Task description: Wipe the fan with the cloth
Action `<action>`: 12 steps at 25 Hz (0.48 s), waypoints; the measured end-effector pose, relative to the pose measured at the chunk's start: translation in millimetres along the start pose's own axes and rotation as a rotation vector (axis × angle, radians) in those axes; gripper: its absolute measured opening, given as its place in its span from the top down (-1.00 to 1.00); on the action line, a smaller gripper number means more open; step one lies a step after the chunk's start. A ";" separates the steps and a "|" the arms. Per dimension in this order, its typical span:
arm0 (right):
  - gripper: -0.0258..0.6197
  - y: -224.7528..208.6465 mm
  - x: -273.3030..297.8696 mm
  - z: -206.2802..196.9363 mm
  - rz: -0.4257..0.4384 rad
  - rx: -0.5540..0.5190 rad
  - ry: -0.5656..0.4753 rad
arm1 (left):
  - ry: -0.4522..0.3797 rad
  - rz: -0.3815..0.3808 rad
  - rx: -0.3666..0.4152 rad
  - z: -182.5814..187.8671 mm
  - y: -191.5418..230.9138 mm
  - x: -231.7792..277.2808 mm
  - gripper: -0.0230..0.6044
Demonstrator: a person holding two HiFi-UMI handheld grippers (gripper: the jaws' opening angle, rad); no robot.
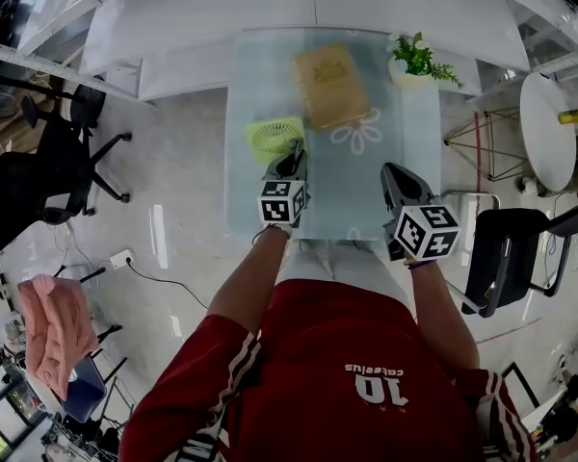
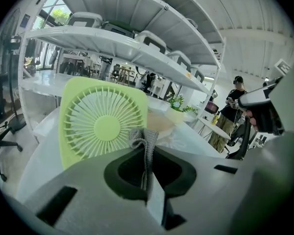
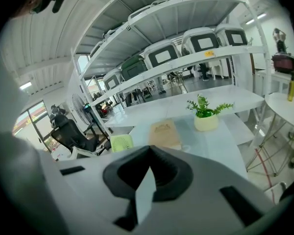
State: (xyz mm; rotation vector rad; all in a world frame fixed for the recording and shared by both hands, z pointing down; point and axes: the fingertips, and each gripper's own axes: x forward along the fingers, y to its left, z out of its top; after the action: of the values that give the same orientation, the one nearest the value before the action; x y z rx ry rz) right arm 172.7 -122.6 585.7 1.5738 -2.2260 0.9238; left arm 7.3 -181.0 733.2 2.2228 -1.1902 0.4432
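Note:
A lime-green square fan [image 1: 275, 138] stands upright on the glass table [image 1: 405, 142], near its left edge. My left gripper [image 1: 291, 165] sits just in front of the fan, shut on a small grey cloth [image 2: 139, 137]. In the left gripper view the fan's grille [image 2: 103, 121] fills the space right behind the cloth, a short gap away; I cannot tell whether they touch. My right gripper [image 1: 397, 179] hovers over the table's front right, shut with nothing between its jaws. In the right gripper view the fan [image 3: 121, 142] is small and far to the left.
A tan flat box [image 1: 329, 85] lies behind the fan and a potted plant [image 1: 419, 61] stands at the table's far right corner. Black office chairs [image 1: 39, 176] stand left, another chair [image 1: 506, 248] and a round white table [image 1: 549, 128] right. White shelving runs behind.

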 end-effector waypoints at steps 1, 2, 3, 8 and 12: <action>0.91 -2.1 -0.8 0.7 -0.003 0.001 -0.001 | 0.001 -0.003 0.001 0.3 -1.9 1.9 0.84; 0.91 -4.1 -1.6 1.5 -0.005 0.001 -0.002 | 0.002 -0.006 0.002 0.6 -3.8 3.7 0.84; 0.91 -5.7 -2.5 2.2 -0.008 0.002 -0.002 | 0.003 -0.010 0.004 1.0 -5.7 5.3 0.84; 0.91 -11.5 -4.7 4.8 -0.019 0.005 -0.003 | 0.010 -0.028 0.009 3.2 -13.9 13.0 0.84; 0.91 -14.0 -7.0 5.5 -0.024 0.004 -0.008 | 0.009 -0.040 0.011 5.4 -20.5 17.4 0.84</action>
State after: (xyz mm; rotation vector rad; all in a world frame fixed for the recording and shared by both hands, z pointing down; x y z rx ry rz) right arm 188.9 -123.8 582.5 1.6045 -2.2071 0.9177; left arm 34.1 -186.6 731.5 2.2475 -1.1390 0.4443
